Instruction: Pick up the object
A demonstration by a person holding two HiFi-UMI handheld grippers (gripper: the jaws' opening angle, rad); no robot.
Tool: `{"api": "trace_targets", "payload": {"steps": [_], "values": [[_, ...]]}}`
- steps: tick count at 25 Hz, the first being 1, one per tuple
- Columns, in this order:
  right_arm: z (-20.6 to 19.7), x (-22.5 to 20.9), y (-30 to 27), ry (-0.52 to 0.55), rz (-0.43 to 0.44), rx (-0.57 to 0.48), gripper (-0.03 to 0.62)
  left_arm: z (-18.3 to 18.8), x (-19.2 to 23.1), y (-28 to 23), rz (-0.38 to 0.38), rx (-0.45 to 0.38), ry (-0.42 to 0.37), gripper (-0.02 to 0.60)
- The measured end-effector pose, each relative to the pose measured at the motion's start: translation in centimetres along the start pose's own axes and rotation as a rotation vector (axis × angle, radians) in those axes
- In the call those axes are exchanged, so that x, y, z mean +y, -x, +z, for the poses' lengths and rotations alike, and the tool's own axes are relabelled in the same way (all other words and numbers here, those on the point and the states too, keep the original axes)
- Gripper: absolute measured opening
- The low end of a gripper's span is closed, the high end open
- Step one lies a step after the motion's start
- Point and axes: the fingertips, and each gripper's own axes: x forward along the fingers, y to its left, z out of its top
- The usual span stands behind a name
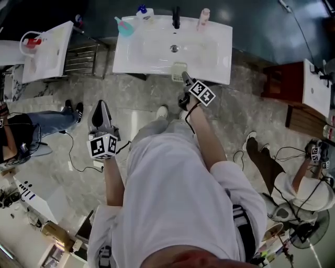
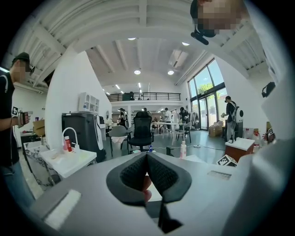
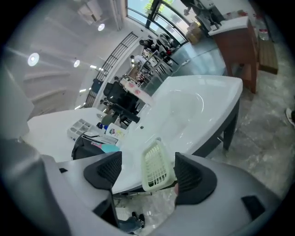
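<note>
A small pale-yellow slotted basket (image 1: 179, 71) rests on the front rim of the white sink (image 1: 152, 52). My right gripper (image 1: 185, 78) reaches it from the near side. In the right gripper view the basket (image 3: 156, 162) stands between the wide-open jaws of that gripper (image 3: 148, 169), close against the right pad (image 3: 188, 171) and apart from the left pad. My left gripper (image 1: 100, 105) hangs over the floor to the sink's left, far from the basket. Seen from its own camera, the left gripper (image 2: 147, 171) has its dark pads together with nothing held.
On the sink's back edge stand a black tap (image 1: 176, 18), a teal cup (image 1: 124, 27), a pink bottle (image 1: 203, 17) and a blue-capped bottle (image 1: 144, 11). A second sink (image 1: 47, 49) is at the left, a wooden cabinet (image 1: 293, 94) at the right. People sit on the floor at both sides, among cables.
</note>
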Motion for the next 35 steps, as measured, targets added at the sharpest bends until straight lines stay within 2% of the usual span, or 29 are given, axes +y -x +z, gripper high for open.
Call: {"api": "trace_targets", "payload": {"steps": [7,15,20,23,26,35], "values": [[-2.1,-3.3,-2.5,-0.246,-0.029,0.045,0.368,-0.7,0.6,0.7,0.043,0.022,0.004,-0.002],[-4.3,-4.6,-4.4,-0.477,0.003,0.085,0.344,-1.2,0.0,1.2,0.058,0.058,-0.026,-0.002],[-4.7,-4.8,-4.8,-0.504,0.006,0.092,0.26,-1.2,-0.6,1.1,0.045,0.061,-0.015,-0.002],[-4.9,-4.8,-4.8,-0.485,-0.005,0.108,0.155,-1.4,-0.9,1.0,0.04,0.064,-0.016,-0.002],[-4.8,-4.6,-4.7,-0.456,-0.004,0.119,0.093,-1.4,-1.3,0.7,0.029,0.06,-0.02,-0.002],[-3.6,-2.7,-3.3,-0.423,0.061,0.093,0.081,-1.4,-1.9,-0.2,-0.012,0.042,-0.01,-0.002]]}}
